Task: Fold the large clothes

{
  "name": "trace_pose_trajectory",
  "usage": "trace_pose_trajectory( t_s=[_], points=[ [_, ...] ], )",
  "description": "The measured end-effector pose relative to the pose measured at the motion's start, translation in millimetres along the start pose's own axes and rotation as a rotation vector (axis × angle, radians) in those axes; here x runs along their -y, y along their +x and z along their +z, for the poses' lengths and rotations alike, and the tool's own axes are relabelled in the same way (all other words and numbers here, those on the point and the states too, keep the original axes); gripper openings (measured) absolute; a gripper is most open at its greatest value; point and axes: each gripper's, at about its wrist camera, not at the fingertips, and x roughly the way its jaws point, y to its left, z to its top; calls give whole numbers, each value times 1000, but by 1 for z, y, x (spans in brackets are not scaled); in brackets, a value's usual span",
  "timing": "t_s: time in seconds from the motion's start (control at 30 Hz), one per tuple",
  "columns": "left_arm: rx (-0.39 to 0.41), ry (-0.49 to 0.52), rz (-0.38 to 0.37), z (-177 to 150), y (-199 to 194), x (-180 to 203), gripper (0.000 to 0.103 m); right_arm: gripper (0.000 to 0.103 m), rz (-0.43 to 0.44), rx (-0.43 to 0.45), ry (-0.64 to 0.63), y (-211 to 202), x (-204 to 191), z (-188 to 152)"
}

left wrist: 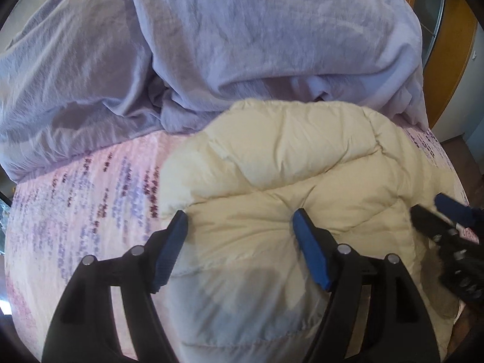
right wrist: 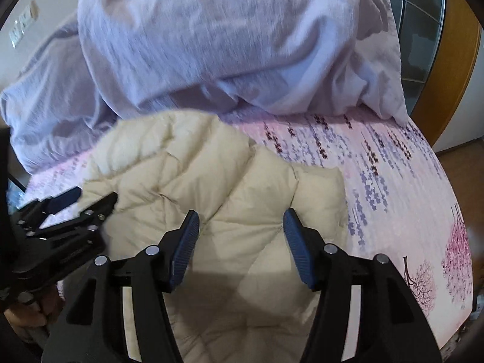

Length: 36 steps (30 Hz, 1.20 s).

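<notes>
A cream quilted puffer jacket (left wrist: 302,181) lies bunched on a bed spread with a pink sheet printed with purple flowers (right wrist: 393,181), just in front of a heaped lavender duvet (left wrist: 242,30) that fills the far side of the bed.

Both tools hang over the jacket, tilted steeply down. The left gripper (left wrist: 239,227) has its blue-padded fingers (left wrist: 311,251) spread wide and released. One finger stands over the jacket's left edge where it meets the sheet, and the other over a quilted seam near the middle. No fabric is pinched between them. The right gripper (right wrist: 240,227) is likewise unclenched, its fingers straddling a puffy panel without gripping it.

The relation that matters is that the jacket lies directly below and ahead of both sets of fingers, its bulk running across from left to right. The left gripper is nearer the left edge, while the right gripper is nearer the lobe towards the bare sheet. Judged from that, each hand would take its own side for the next fold, though how far the folding has come cannot be told.
</notes>
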Motion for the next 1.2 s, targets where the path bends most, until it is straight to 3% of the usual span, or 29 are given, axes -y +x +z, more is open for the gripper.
trace_pose_trajectory(
  t_s=[0.73, 1.2],
  points=[
    [30, -50, 2, -18, 33, 8, 87, 68, 33, 92, 26, 37, 18, -27],
    [52, -80, 17, -22, 42, 7, 90, 70, 25, 135, 9, 44, 17, -31]
  ],
)
